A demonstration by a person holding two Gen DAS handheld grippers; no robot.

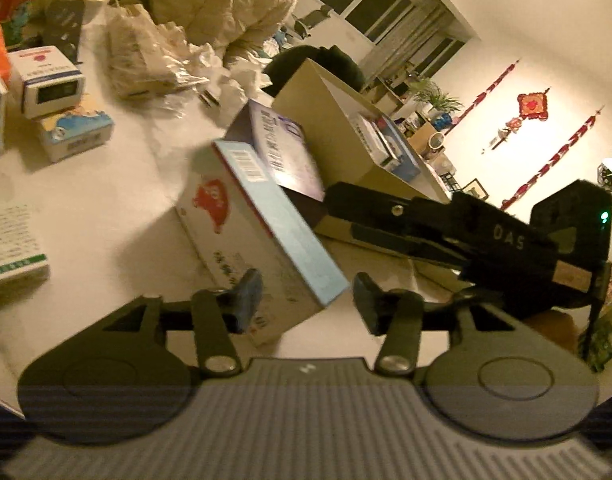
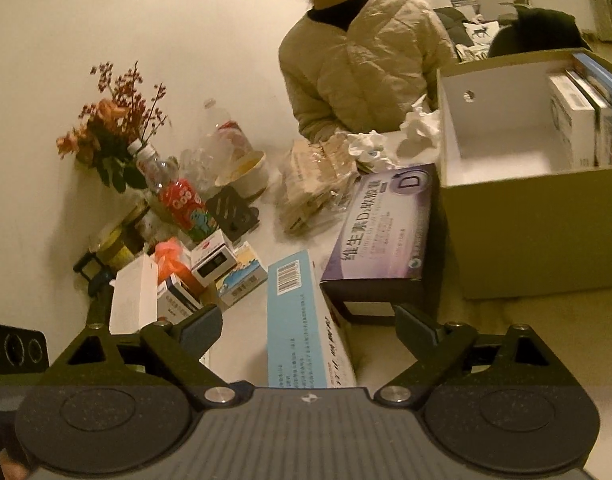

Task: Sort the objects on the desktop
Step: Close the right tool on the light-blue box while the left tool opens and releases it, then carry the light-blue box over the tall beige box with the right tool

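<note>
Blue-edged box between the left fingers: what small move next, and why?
Probably close the left gripper on the blue-edged box: its fingers flank the box without pressing it, and the cardboard bin beside it has room.

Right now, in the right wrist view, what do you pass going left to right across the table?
Flowers → red-label bottle → light blue box → purple box → open cardboard box.
</note>
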